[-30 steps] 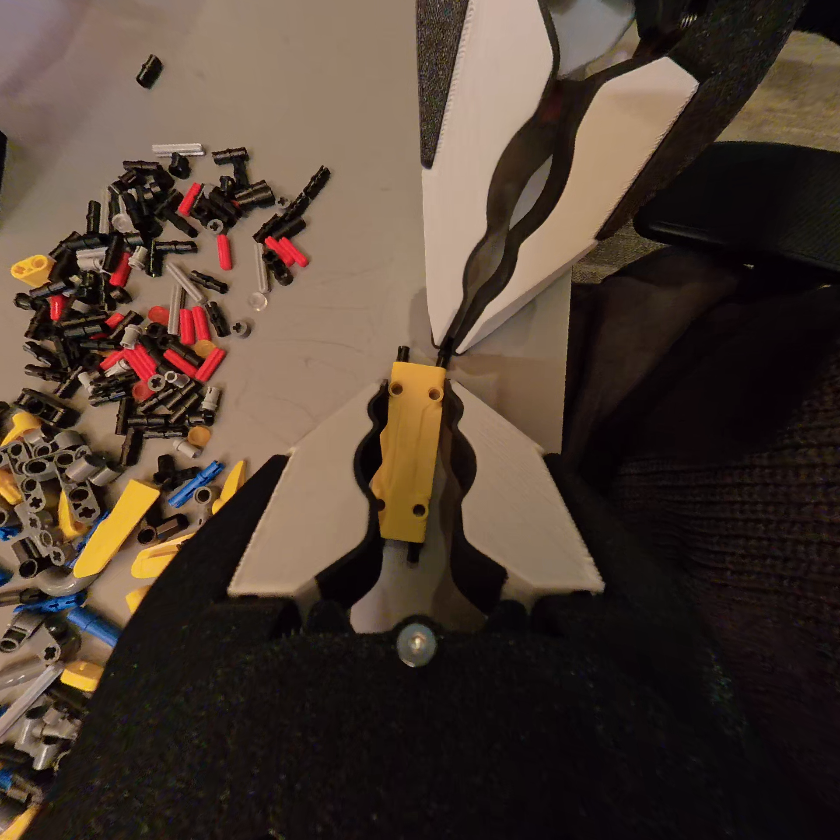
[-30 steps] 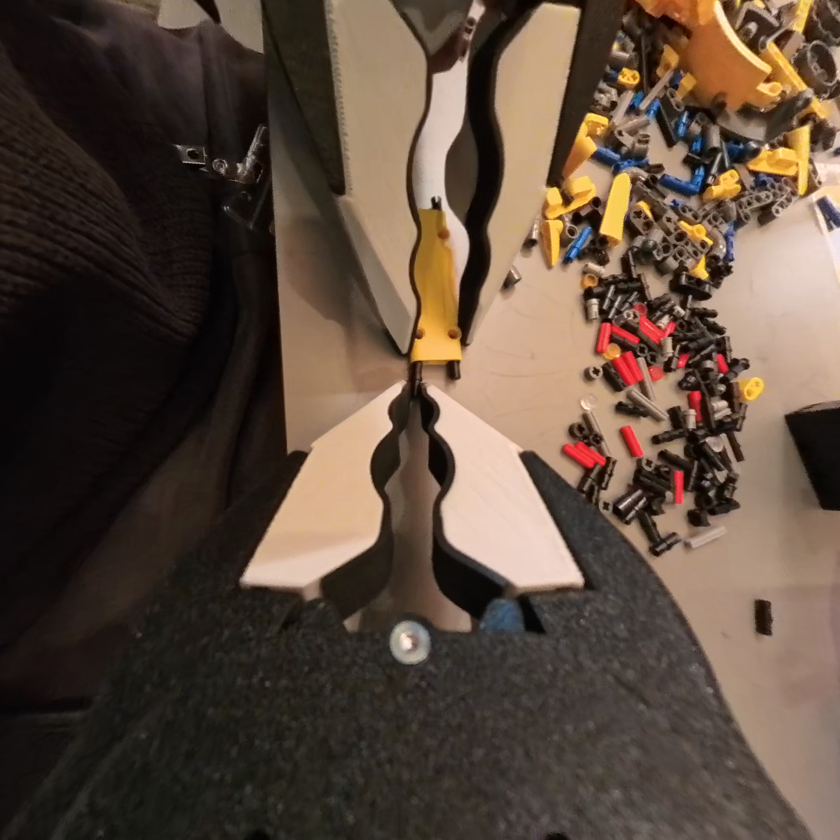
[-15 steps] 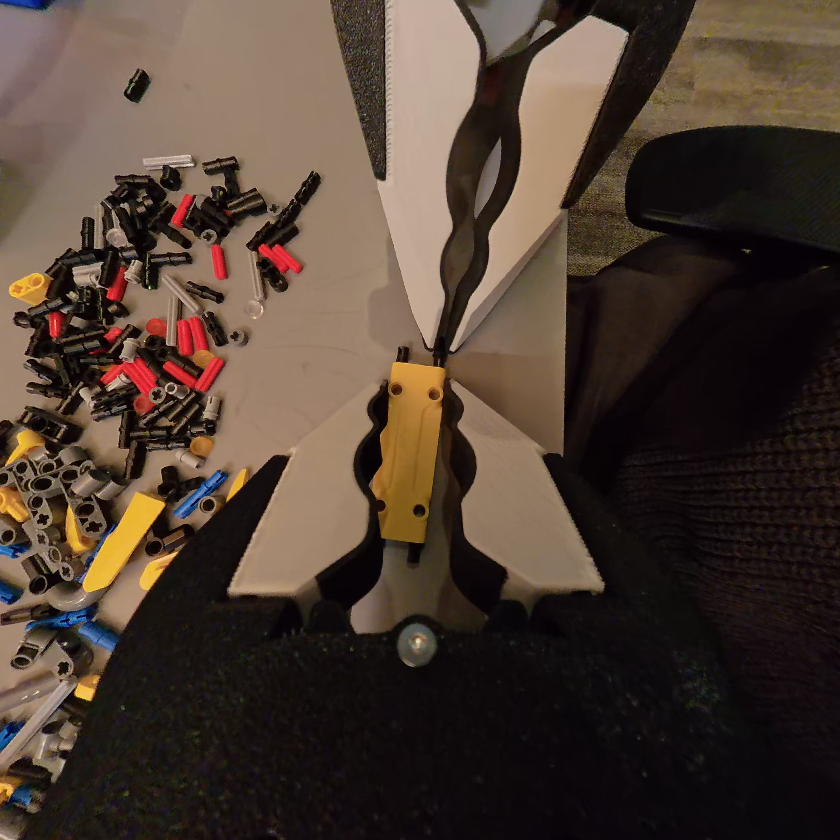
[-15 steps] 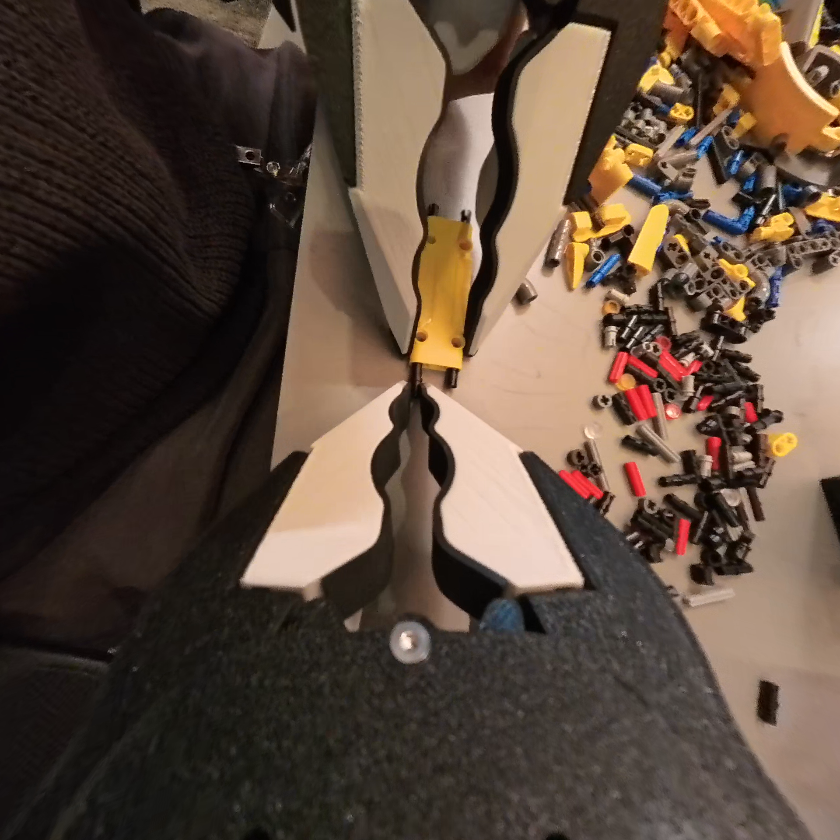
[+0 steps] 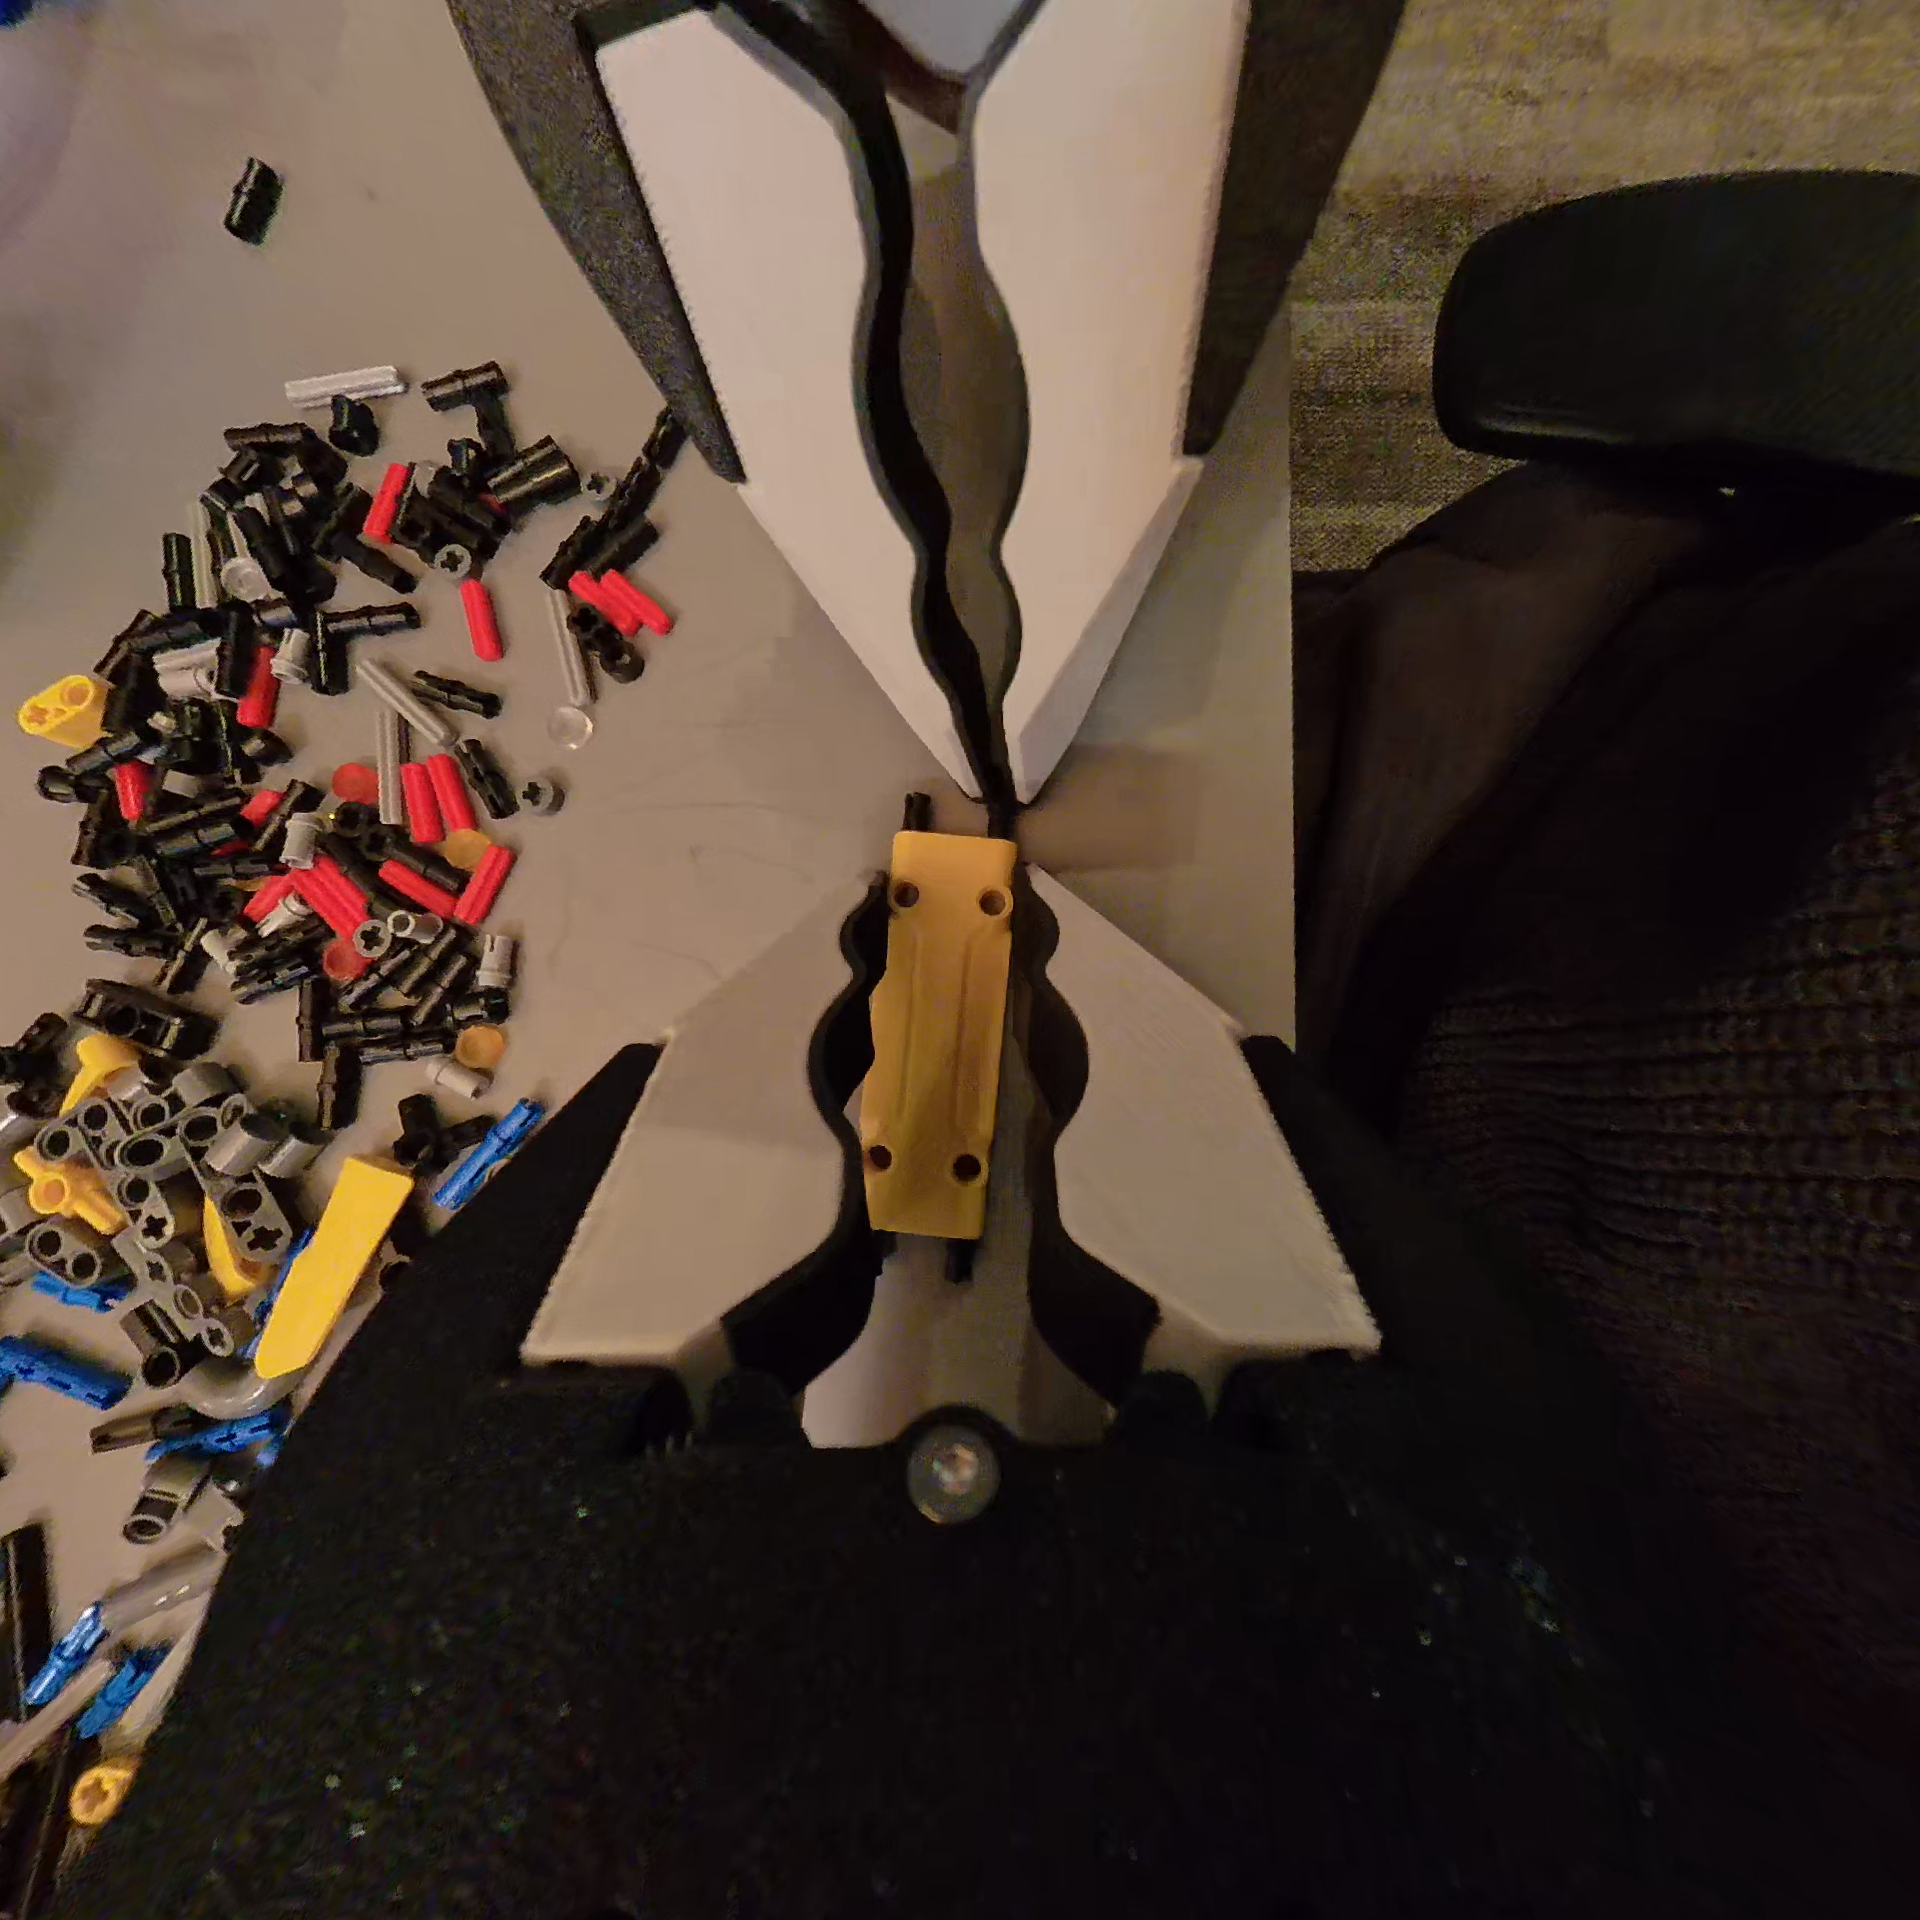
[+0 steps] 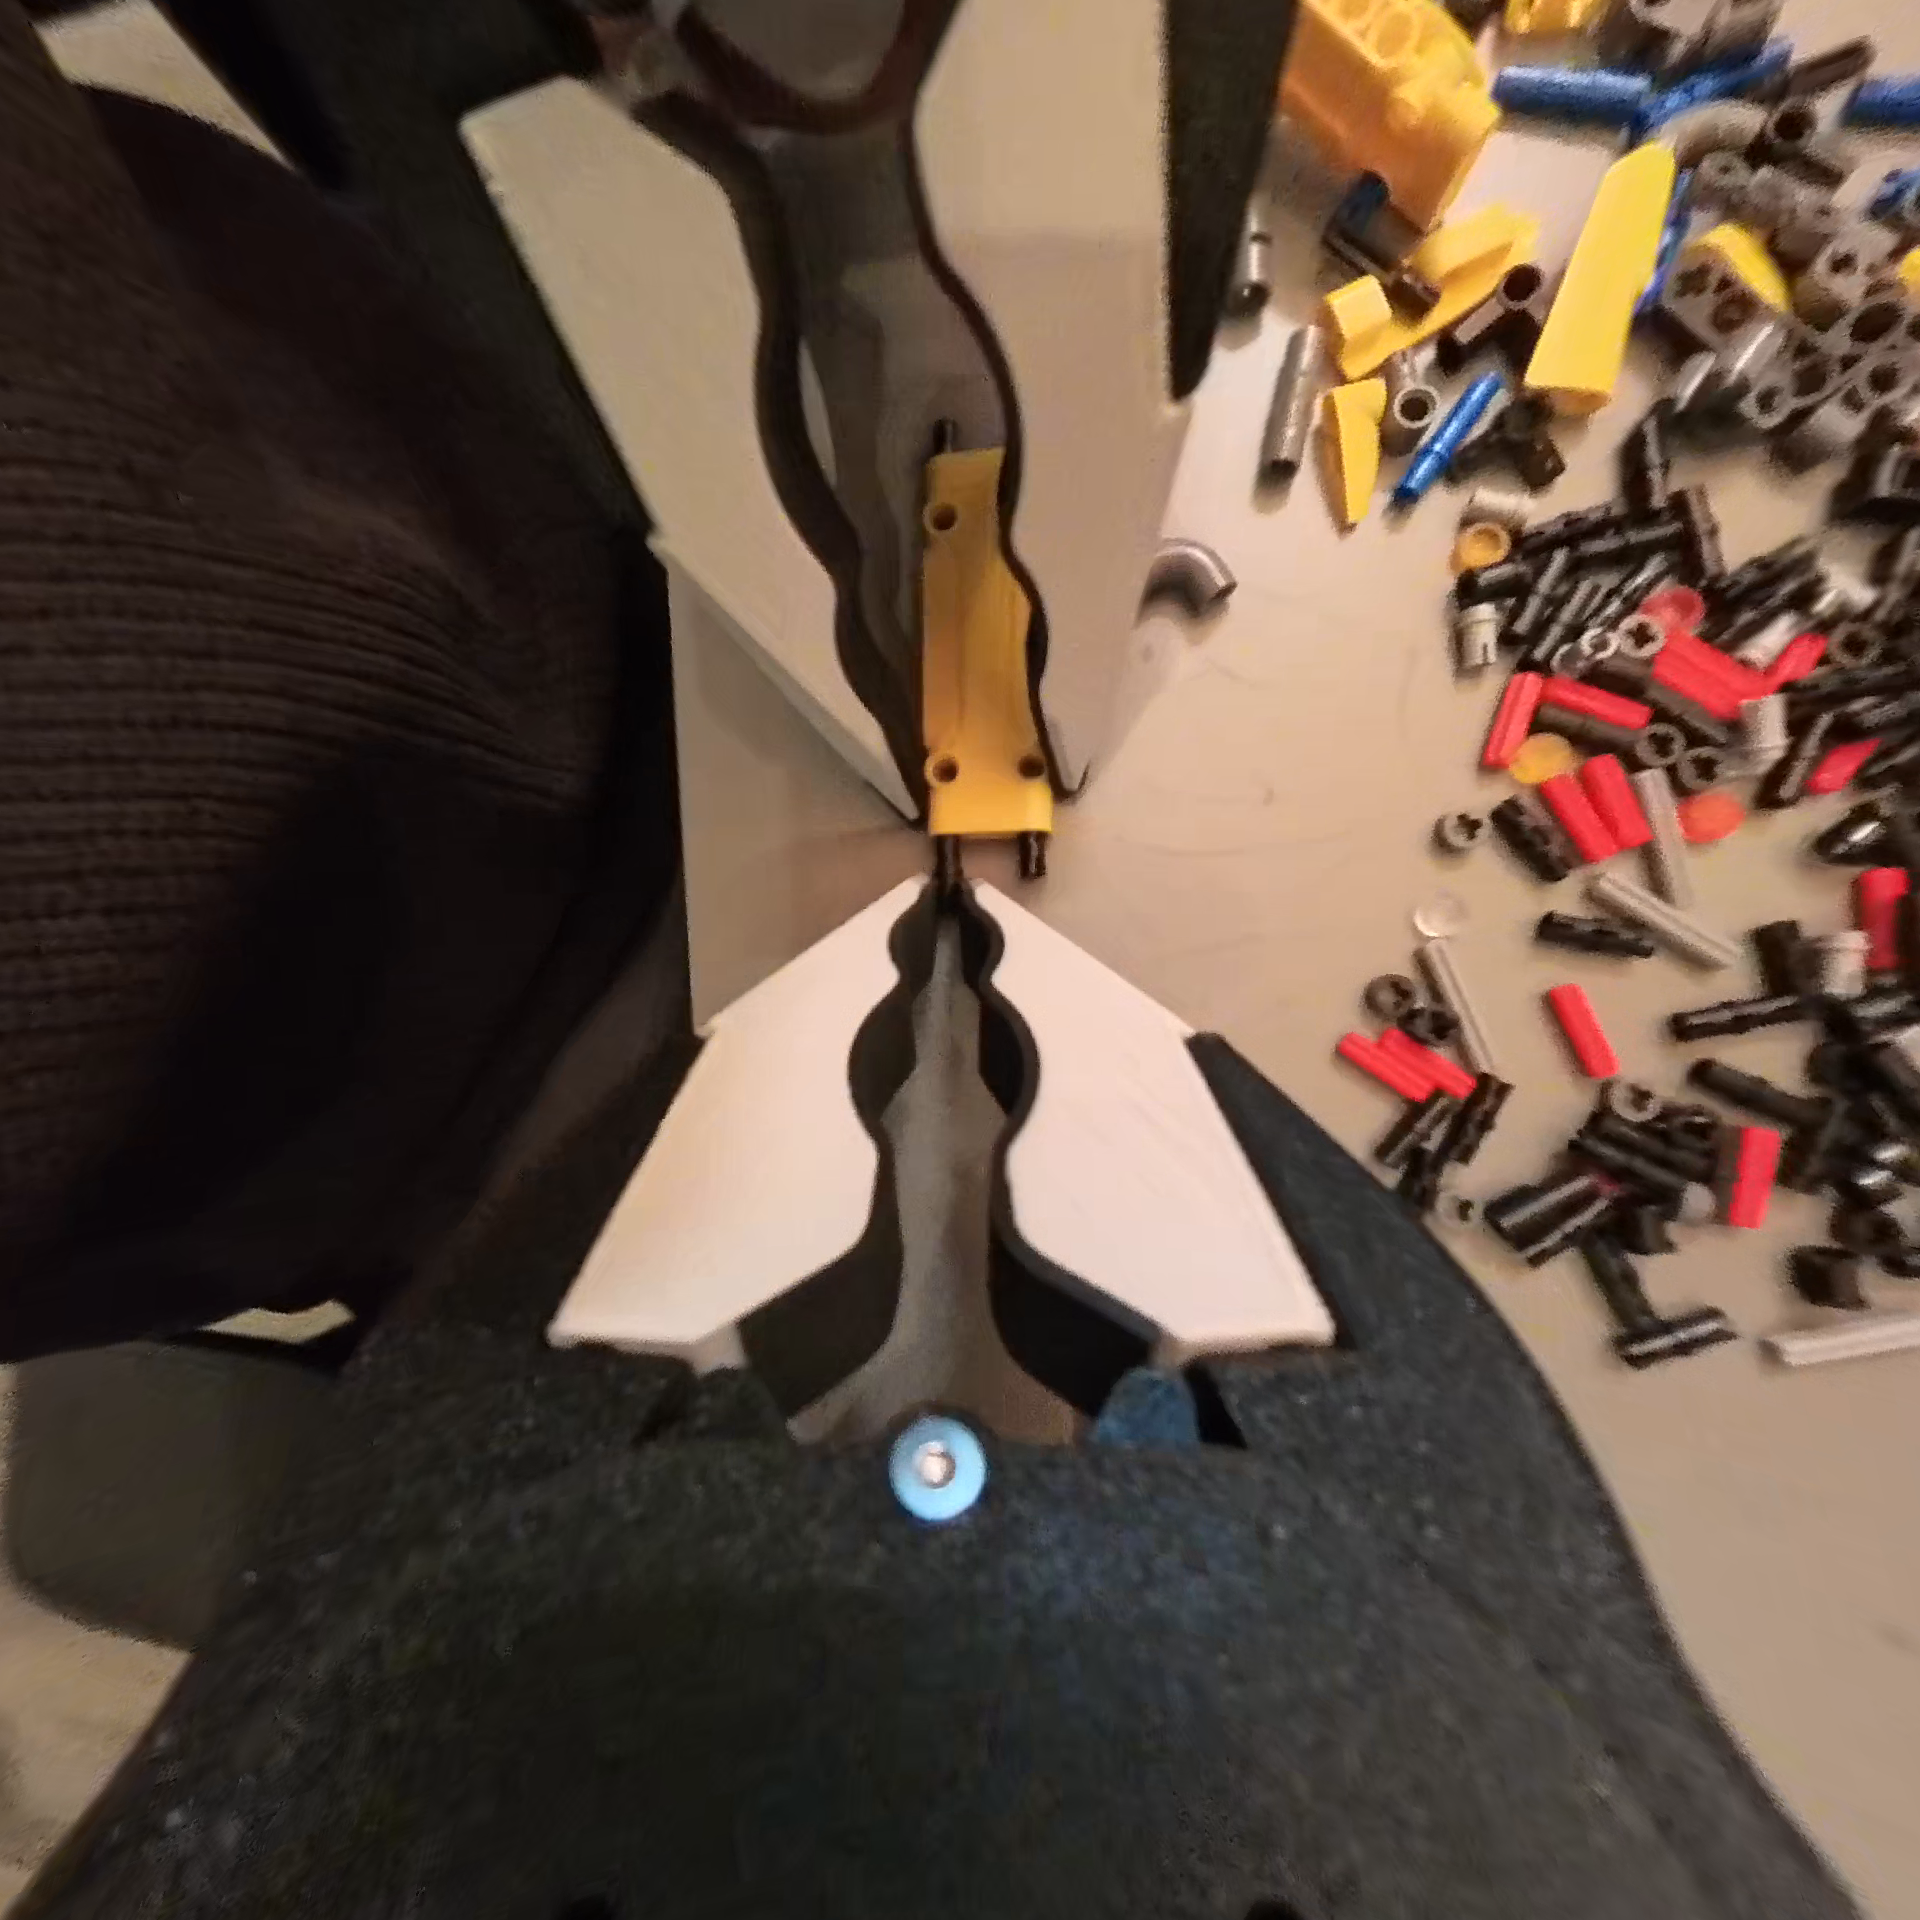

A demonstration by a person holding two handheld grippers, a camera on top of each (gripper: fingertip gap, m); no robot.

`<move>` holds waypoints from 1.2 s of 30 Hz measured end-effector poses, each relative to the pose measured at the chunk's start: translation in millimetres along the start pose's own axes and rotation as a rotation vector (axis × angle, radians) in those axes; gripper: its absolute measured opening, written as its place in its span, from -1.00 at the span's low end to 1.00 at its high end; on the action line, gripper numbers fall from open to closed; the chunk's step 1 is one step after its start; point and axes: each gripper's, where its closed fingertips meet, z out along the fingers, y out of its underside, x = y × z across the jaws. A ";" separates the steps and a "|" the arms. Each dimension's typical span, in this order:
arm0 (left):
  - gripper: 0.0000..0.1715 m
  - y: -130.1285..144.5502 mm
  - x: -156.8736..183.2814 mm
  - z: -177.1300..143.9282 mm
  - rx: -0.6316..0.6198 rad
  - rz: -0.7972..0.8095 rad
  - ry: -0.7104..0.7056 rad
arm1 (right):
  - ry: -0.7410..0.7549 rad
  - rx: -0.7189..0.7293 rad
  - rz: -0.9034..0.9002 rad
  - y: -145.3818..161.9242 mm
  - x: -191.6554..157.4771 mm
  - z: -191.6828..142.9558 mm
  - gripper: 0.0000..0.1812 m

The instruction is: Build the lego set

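Yellow panel (image 5: 940,1049) clamped in left claw (image 5: 951,883); right claw (image 6: 948,894) pinching its black pin (image 6: 948,862)

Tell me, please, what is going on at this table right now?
A person works two handheld grippers tip to tip over the table edge. The left gripper is shut on a yellow panel piece. The right gripper pinches a black pin sticking out of the panel's end. Loose building parts lie scattered alongside.

A hobby desk, seemingly at home: loose red, black, yellow plastic building-set pieces (image 5: 312,831) litter a plain grey tabletop (image 5: 675,810), black padded chair armrest (image 5: 1683,343) beside it.
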 end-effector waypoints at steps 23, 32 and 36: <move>-0.73 -0.4 -0.7 0.3 0.013 -0.051 -0.006 | 0.441 -0.218 -0.433 0.8 3.9 -2.2 -0.97; -0.73 -0.7 -1.5 0.6 0.034 -0.086 -0.023 | 0.750 -0.215 -0.672 -3.8 1.7 -4.7 -0.97; -0.73 -2.8 -2.9 2.6 0.035 -0.050 -0.059 | 0.754 -0.132 -0.640 -12.9 -11.0 3.9 -1.00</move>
